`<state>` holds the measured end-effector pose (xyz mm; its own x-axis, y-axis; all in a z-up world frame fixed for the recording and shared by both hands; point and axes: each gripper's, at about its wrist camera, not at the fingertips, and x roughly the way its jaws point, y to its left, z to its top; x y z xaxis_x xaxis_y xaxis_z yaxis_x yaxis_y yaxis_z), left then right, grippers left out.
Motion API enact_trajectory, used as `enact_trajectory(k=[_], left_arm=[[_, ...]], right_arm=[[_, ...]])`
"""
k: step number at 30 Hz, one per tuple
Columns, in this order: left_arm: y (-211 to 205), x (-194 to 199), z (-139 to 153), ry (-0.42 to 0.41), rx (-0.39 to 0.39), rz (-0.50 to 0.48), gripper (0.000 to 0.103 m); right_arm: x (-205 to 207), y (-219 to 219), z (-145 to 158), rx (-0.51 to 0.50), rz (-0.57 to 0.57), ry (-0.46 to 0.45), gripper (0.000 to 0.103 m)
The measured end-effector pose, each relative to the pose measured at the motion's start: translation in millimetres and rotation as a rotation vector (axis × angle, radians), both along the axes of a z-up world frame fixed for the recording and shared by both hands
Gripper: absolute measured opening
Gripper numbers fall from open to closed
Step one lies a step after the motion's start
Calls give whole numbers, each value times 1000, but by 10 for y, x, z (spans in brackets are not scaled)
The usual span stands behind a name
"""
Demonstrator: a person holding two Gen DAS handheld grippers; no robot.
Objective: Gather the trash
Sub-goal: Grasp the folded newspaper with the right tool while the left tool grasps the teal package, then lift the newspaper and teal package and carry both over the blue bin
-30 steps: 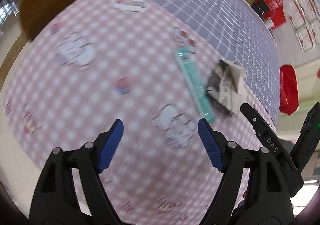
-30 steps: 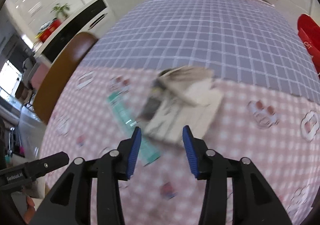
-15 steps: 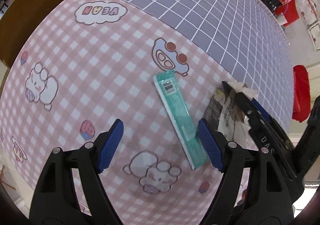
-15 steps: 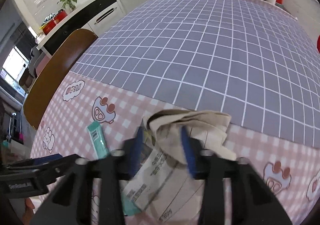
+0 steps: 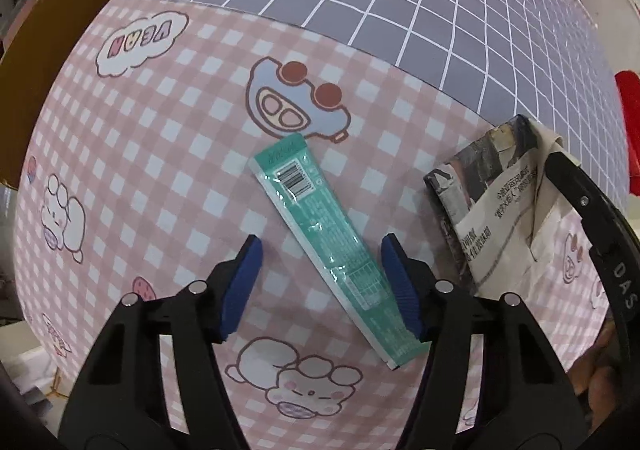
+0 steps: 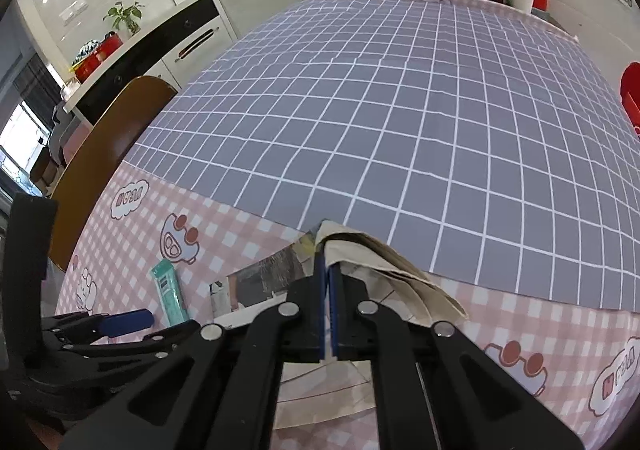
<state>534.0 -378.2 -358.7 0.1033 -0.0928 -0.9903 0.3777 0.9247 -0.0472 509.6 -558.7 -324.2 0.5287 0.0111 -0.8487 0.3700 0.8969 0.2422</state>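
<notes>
A: Two pieces of trash lie on the pink checked cloth (image 5: pixel 152 154): a flat green wrapper (image 5: pixel 328 246) and a folded newspaper (image 5: pixel 496 206) to its right, well apart from it.

B: What is hard to make out?

A: The print on the wrapper is too small to read apart from a barcode near its far end. Its near end runs under the right-hand pad, so that corner is partly hidden. In the right wrist view the newspaper's near part is covered by the right gripper (image 6: pixel 327 282) and its frame.

B: Where does the wrapper sit against the fingers?

A: It lies slantwise between the blue pads (image 5: pixel 248 270) of the left gripper (image 5: pixel 320 270), which points straight down at it. The jaws are closing, the wrapper between them, and I see a gap on the left side; the pads do not press it.

B: And the right one?

A: Its jaws are clamped together on a raised fold of the newspaper, near the seam where the pink cloth meets the grey grid cloth (image 6: pixel 400 122).

B: What differs from a second ago?

A: The left gripper was off to the side then, with the wrapper beyond its right pad; now it is over it, lower. The right jaws stood apart short of the paper.
</notes>
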Motion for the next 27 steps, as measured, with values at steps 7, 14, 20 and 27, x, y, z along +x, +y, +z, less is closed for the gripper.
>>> enact_trajectory(k=[7,14,20,27], left_arm=[[107,90,78,-3,-25,12,27],[612,86,399,-56,-158,101,27],[1250,20,686,-99,-214,215,27],[2405,-364,1010,-161,-239,360,27]], right_arm=[[-17,71,78,9,15,-11,2],[22,387,202,11,73,-31,2],[81,905,355,22,164,-56,2],[120,1937,571,32,336,-90,2]])
